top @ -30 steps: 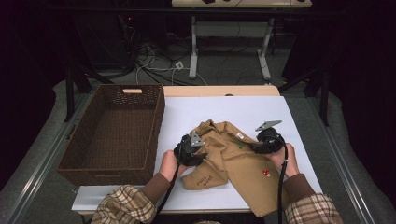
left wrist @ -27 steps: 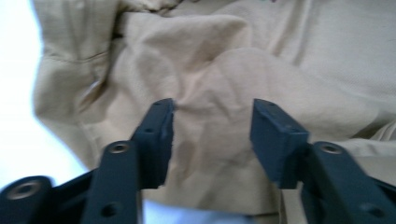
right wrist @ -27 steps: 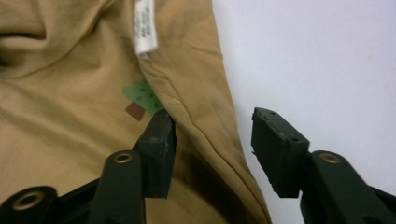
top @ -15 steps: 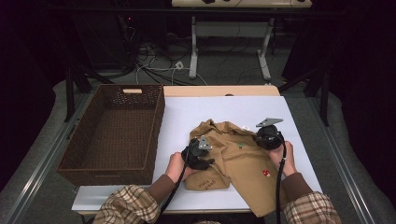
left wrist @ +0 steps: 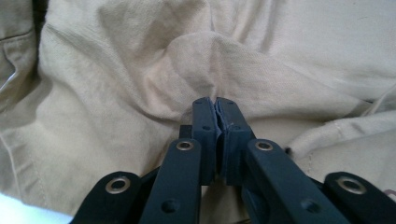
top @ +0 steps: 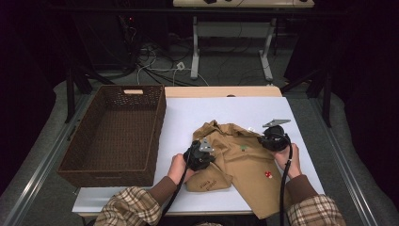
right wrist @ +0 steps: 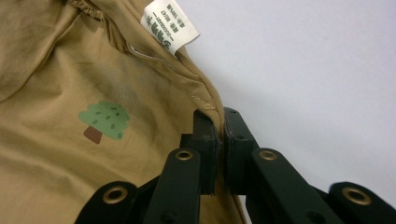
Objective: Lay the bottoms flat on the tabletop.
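left claw: my left gripper [left wrist: 215,109] had just finished closing, jaws pressed together on a raised fold of the soft tan cotton garment [top: 240,165], somewhere in its middle-left part

right claw: my right gripper [right wrist: 218,122] was clamped too, pinching the stitched hem along the garment's right edge, just below the white care label [right wrist: 169,27]

feel: I'd call it light and totally floppy, no stiffness at all, so it would sag wherever I wasn't holding it

slip: the weave looked matte, not slick. A pinch on a seam should hold better than one on a loose fold

where to grab: hem and seams, I reckon. A single-layer fold like my left one might slide out or only lift the top layer

prints: small green tree print [right wrist: 103,121] near my right jaws, nothing fragile

where it lay: crumpled on the white table top [top: 202,110], right of the dark brown woven wicker basket [top: 89,162], not touching it
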A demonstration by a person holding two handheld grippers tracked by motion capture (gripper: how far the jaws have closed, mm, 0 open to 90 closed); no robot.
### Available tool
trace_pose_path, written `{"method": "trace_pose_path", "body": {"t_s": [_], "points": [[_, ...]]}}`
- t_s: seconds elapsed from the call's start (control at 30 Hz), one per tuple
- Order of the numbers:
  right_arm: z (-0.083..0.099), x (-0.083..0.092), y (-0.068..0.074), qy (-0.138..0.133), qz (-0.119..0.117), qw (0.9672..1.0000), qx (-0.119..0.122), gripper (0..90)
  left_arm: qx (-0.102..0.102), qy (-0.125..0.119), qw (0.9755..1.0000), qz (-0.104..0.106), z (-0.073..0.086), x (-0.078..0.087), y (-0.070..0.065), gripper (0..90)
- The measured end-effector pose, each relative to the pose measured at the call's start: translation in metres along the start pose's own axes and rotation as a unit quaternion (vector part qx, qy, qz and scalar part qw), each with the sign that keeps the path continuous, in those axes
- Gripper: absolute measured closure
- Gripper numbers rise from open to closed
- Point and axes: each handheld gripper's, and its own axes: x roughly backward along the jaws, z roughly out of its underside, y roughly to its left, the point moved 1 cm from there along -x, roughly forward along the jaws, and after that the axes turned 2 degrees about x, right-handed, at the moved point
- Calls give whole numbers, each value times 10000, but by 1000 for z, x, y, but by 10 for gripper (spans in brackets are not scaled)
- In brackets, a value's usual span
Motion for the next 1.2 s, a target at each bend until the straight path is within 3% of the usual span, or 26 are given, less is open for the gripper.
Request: {"method": "trace_pose_path", "body": {"t_s": [0.2, 0.27, 0.43, 0.6, 0.8, 1.0, 1.2], "points": [[3, 10, -7, 107, -102, 9998, -161, 861, -67, -39, 10000, 59, 0, 12, 2, 895], [4, 12, -9, 133, -251, 9992, -287, 860, -101, -22, 9999, 59, 1, 15, 2, 898], [7, 11, -15, 229, -226, 9987, -401, 859, -120, 31, 9999, 46, 3, 18, 5, 897], [10, 1, -17, 430, -117, 9984, -346, 860, -244, 167, 9996, -24, 3, 17, 5, 897], [12, 3, -18, 492, -187, 9981, -326, 846, -250, 209, 9994, -103, 4, 19, 7, 886], [10, 3, -15, 421, -138, 9988, -198, 675, -176, 165, 9994, -245, 4, 20, 8, 690], [3, 14, -9, 17, -111, 9999, -7, 589, 8, 45, 9992, -399, 4, 21, 10, 530]]}}
